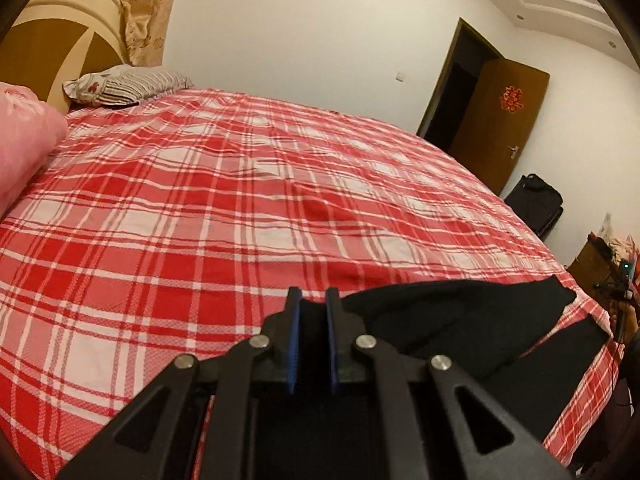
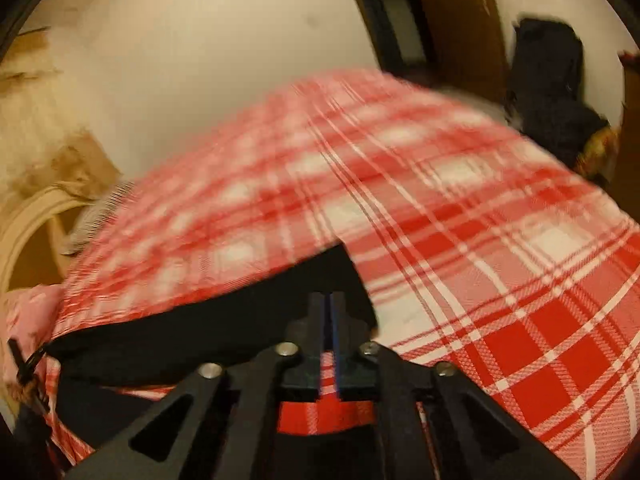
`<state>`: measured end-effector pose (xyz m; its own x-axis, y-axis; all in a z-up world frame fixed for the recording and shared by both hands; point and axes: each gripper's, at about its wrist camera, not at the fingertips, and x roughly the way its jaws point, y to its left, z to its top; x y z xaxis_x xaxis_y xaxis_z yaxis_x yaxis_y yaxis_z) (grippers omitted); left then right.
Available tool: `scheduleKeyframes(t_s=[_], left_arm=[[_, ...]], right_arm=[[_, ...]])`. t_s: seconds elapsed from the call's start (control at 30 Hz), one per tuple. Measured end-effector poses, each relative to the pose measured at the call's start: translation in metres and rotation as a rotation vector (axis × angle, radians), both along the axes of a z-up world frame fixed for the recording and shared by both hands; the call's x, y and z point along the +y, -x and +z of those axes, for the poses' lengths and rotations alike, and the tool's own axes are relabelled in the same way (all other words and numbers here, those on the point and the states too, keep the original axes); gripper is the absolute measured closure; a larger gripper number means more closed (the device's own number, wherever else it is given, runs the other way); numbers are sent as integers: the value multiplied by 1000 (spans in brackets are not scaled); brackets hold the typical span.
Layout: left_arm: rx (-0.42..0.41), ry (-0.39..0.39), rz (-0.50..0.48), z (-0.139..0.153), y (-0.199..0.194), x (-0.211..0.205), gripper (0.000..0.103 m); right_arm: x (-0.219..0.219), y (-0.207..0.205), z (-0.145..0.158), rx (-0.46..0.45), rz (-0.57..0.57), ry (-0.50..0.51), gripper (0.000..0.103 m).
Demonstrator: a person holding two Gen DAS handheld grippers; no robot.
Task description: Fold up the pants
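Note:
The black pants (image 1: 460, 320) lie at the near edge of a bed with a red and white plaid sheet (image 1: 240, 200). In the left wrist view my left gripper (image 1: 313, 304) is shut on a thick bunch of the black cloth, which fills the gap between its blue pads and is lifted off the sheet. In the blurred right wrist view my right gripper (image 2: 330, 308) has its fingers pressed almost together at the edge of the pants (image 2: 200, 336), which stretch away to the left over the plaid sheet (image 2: 480, 260).
A pink quilt (image 1: 24, 140) and a striped pillow (image 1: 124, 86) lie at the headboard end on the left. A brown door (image 1: 500, 120) stands open at the far right, with a black bag (image 1: 536, 200) on the floor beside it.

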<state>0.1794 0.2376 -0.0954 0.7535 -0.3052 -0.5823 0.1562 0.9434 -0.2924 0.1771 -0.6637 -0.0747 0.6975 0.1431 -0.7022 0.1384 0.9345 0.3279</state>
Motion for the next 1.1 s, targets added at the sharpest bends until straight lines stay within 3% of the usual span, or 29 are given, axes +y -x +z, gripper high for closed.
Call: scheduleKeyframes(t_s=[0.07, 0.33, 0.43, 0.5, 0.53, 0.63, 0.9, 1.1], left_arm=[[4, -5, 0, 0, -5, -2, 91], [46, -85, -14, -1, -13, -10, 91], [56, -104, -11, -1, -16, -11, 91], [62, -111, -10, -1, -20, -13, 91], [61, -117, -7, 0, -21, -14, 91], [43, -82, -5, 6, -21, -11, 91], [-58, 24, -13, 26, 17, 7, 91], [-120, 58, -86, 23, 63, 12, 91]], right_arm=[[4, -18, -8, 59, 5, 52, 63], [8, -110, -47, 159, 35, 79, 63], [4, -129, -67, 208, 64, 0, 63], [7, -127, -68, 172, 89, -32, 99], [12, -125, -65, 165, 101, -22, 99], [33, -109, -45, 98, 170, 49, 99], [25, 2, 43, -256, 173, 23, 99], [14, 68, 55, -332, 176, 1, 99]])
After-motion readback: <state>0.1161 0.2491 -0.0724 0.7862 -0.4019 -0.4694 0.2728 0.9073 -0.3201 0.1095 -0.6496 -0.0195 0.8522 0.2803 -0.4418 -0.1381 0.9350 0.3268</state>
